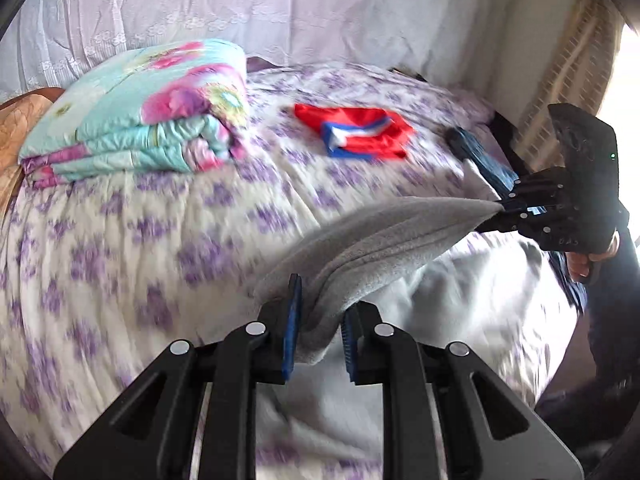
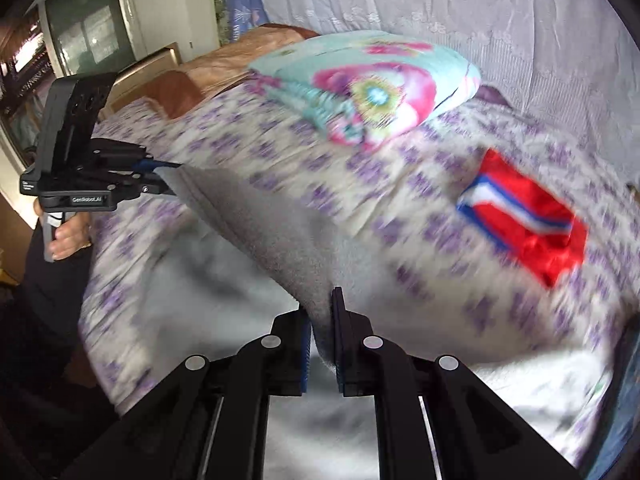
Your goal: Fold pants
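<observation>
Both grippers are clamped on the grey pants (image 1: 384, 236), one at each end of a raised edge, with the cloth slung between them above the bed (image 1: 120, 240). Left gripper (image 1: 318, 328): jaws nearly closed, a thick bunched fold of grey fleece pinched between the blue pads, more cloth spilling out below. Right gripper (image 2: 322, 344): jaws closed tight on a thinner edge of the same cloth; from the left wrist view it sits at the far right, holding the cloth by a pointed corner. The rest of the pants hangs down and lies pale and rumpled on the near part of the bed under me. Both views are smeared, so fine creases cannot be read. Judgement: this is the carry-over of a fold, the lifted edge to be laid across the part lying below. To do it well I should keep both ends level and the span between them taut, move them together so the edge lands straight, and lower before letting go. The left pinch looks bulky; it may drag extra layers with it. Folded red and blue garment (image 1: 356, 130) lies far across the bed, floral quilt (image 1: 136, 120) at far left; both well apart from my landing spot.
</observation>
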A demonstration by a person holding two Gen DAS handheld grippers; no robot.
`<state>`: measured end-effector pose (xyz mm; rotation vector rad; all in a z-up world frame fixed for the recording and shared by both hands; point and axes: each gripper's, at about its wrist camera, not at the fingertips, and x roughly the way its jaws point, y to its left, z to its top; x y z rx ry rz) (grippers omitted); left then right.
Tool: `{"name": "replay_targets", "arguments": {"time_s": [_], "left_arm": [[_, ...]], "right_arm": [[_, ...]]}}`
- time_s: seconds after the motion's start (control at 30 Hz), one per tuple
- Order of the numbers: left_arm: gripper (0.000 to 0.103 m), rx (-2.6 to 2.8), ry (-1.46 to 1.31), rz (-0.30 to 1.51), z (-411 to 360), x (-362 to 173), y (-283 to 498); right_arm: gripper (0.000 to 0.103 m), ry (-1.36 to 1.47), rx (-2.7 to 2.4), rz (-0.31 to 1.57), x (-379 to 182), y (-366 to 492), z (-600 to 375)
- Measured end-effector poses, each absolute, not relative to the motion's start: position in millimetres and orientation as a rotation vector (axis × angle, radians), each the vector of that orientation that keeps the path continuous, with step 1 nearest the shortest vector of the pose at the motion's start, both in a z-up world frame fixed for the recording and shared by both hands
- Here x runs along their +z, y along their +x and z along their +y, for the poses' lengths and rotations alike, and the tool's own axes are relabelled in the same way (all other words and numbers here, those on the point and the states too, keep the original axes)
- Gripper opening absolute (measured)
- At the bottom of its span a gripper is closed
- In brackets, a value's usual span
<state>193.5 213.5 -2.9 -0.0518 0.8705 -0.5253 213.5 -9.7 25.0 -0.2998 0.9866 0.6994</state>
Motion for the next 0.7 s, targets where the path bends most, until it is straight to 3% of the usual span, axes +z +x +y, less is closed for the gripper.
{"name": "replay_targets", "arguments": {"time_s": [0.23,0.57,0.6,0.67,0.7], "left_arm": [[0.018,-0.533,-0.020,0.977,214.5,-53.6,139.7],[0.025,-0.647,-0.002,0.958,219.0,-65.2,115.9],[0.031,-0.644,0.004,0.949,218.9,-63.3,111.0],[0.067,-0.671,-0.006,0.918,220.7,-55.2,98.6],[0.092,-0.674,-0.009,0.881,222.7,-48.9,89.3]], "right_arm": [[0.012,-0.211,0.702,1.118,-48.3,134.7,-0.4],[0.012,-0.059,0.630,1.159,-92.4,139.2,-9.9],[0.012,-0.055,0.633,1.158,-91.3,138.4,-10.6],[0.011,-0.053,0.640,1.156,-92.5,138.4,-13.5],[0.011,-0.054,0.642,1.155,-93.2,138.8,-14.1]]}}
